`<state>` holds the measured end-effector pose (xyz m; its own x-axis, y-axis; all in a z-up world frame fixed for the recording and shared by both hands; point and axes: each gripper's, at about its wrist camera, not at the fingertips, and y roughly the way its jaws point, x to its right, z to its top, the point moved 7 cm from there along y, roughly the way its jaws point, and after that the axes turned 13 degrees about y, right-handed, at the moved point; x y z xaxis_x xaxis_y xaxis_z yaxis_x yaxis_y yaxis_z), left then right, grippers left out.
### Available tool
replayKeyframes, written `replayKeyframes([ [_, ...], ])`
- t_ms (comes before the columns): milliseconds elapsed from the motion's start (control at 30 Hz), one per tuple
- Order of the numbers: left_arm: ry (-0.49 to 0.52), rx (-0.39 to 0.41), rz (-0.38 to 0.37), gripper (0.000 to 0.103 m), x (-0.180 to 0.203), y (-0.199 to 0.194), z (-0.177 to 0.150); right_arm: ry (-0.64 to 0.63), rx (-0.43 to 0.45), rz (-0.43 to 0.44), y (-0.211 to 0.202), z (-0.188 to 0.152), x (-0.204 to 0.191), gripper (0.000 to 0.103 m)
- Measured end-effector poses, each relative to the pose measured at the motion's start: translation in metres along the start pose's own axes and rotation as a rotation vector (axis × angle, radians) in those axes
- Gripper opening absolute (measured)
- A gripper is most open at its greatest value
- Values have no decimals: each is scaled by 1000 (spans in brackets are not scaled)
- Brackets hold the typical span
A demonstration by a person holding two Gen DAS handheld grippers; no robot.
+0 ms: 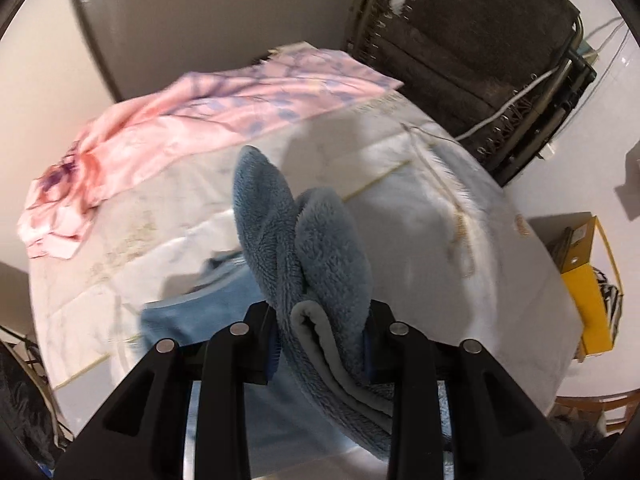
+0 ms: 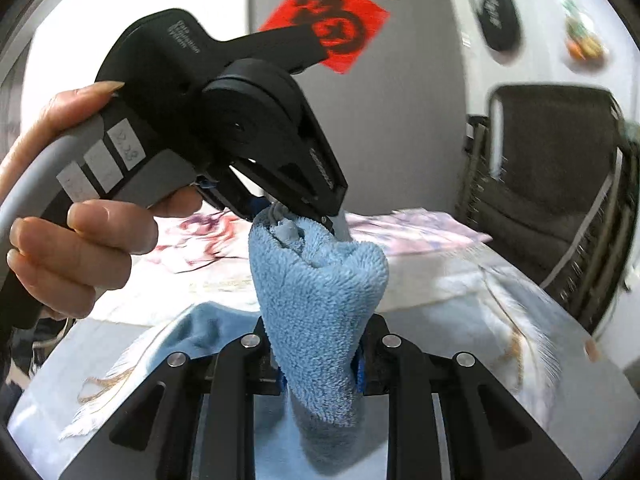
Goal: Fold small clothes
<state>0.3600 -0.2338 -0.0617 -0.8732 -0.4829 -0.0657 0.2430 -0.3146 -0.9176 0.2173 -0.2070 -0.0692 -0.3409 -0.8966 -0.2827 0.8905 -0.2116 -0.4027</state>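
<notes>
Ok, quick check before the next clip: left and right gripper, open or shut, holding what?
Left gripper: shut on the blue fleece cloth.
Right gripper: shut on the same blue fleece cloth.

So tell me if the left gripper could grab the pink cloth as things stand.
Probably not: the left gripper is already shut on the blue towel, and the pink cloth lies across the table.

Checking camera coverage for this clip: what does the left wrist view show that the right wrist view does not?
Only the left wrist view: a yellow box beside the table, and the whole pink floral cloth with its bunched end.

Only the right wrist view: the left gripper seen from outside, the hand on its handle, and a red paper sign on the wall.

Both: the blue fleece garment, clamped by each gripper, the white tablecloth, and the dark folding chair.
</notes>
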Motion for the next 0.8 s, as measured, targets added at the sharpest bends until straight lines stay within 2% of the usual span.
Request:
replayKeyframes([
  [133,-47,12,28,29,-45,-8,-38,-115,-19,18,13,-13,-50,24],
  [300,-135,-1,22,29,-94,7,-94,-309,-68,28,29,-57,-111,25],
  [467,-231,-53,-22,30,-126,47,-152,-424,-181,48,51,-108,-140,25],
  [567,-244,-71,-19,32,-133,69,-175,-469,-248,50,60,-134,-149,26],
  [667,-256,-41,-16,37,-137,76,-183,-517,-278,41,68,-152,-152,30],
  [767,-278,-28,18,52,-140,84,-186,-529,-307,51,71,-160,-152,39],
  [800,-281,-26,32,60,-142,85,-187,-531,-312,57,74,-162,-153,41],
])
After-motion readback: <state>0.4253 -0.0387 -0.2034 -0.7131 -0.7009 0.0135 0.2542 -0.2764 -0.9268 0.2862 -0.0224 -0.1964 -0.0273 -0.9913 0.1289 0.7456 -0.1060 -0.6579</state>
